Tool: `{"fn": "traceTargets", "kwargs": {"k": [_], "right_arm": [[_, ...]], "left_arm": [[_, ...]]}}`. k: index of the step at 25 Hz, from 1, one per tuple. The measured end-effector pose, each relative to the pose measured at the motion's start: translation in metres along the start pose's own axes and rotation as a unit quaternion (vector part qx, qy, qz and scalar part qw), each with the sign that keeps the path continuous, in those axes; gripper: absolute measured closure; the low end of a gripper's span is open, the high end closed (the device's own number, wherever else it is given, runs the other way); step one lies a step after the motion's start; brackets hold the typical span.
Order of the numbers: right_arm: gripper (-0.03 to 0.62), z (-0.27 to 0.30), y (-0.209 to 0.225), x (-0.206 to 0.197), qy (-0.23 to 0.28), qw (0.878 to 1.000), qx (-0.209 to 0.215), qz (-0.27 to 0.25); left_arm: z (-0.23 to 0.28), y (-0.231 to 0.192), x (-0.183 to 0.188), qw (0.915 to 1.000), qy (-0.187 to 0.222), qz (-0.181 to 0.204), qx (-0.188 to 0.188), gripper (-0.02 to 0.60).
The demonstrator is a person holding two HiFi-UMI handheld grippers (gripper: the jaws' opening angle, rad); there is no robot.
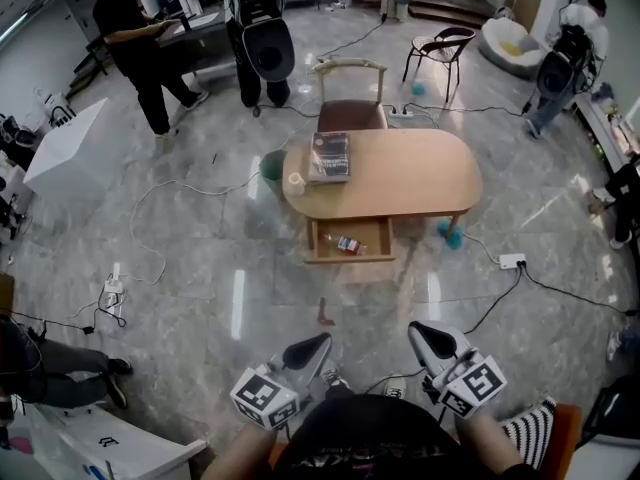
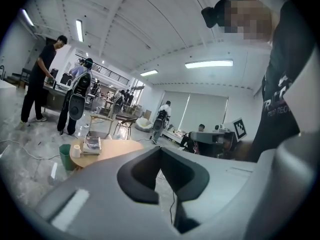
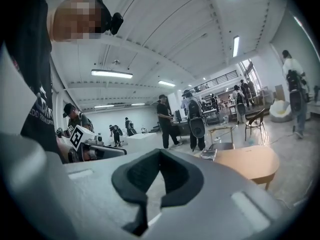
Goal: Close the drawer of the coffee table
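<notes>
The left gripper's (image 2: 161, 156) fingers were pressed together with nothing between them, the dark pads meeting along a thin seam. The right gripper's (image 3: 161, 156) fingers were likewise closed on nothing. In the head view both grippers sat low, close to the person's body, their tips pointing toward the coffee table (image 1: 410, 178) and well apart from it. The left one's marker cube (image 1: 265, 396) and the right one's marker cube (image 1: 475, 383) lay nearest the person. On the marble floor (image 1: 200, 268) between the grippers and the table lay a small reddish scrap (image 1: 325, 316), and thin cables ran off to a white power strip (image 1: 512, 260) at the right. The oval wooden table stood near the middle of the room, and its drawer (image 1: 350, 257) was pulled out on the side facing the person. A small item (image 1: 347, 244) lay inside the drawer, too small to identify. On the tabletop, toward its left end, rested a book (image 1: 329, 156), and a small white cup-like object (image 1: 295, 181) stood at the left edge. A green bin (image 1: 272, 165) stood on the floor just beside that end. A wooden chair (image 1: 350, 98) was drawn up at the far side of the table. Further out, several people stood around the room, and a dark metal chair (image 1: 440, 53) stood beyond the table to the right.
</notes>
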State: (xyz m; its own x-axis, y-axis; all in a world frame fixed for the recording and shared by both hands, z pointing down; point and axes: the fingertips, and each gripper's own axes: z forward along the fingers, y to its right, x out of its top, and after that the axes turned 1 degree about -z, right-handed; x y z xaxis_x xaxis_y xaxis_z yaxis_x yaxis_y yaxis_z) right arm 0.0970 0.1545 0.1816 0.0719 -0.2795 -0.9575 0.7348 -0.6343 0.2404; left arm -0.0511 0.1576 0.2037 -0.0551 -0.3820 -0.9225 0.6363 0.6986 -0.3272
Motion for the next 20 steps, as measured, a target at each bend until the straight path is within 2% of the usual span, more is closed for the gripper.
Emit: {"fn": "traceTargets", "kwargs": {"k": [6,11,20], "right_arm": [[0.594,0.043,0.0,0.003,0.001,1.0,-0.029,-0.008],[0.594,0.063,0.005,0.004,0.011,0.998,-0.06,-0.017],[0.594,0.062,0.025,0.001,-0.006,0.996,-0.085,-0.012]], "left_arm": [[-0.015,-0.057,0.008,0.9999,0.01,-0.001,0.001,0.581],[-0.023,-0.096,0.006,0.9999,0.003,0.007,0.01,0.581],[-0.023,-0.11,0.009,0.9997,0.003,0.01,0.02,0.581]]}}
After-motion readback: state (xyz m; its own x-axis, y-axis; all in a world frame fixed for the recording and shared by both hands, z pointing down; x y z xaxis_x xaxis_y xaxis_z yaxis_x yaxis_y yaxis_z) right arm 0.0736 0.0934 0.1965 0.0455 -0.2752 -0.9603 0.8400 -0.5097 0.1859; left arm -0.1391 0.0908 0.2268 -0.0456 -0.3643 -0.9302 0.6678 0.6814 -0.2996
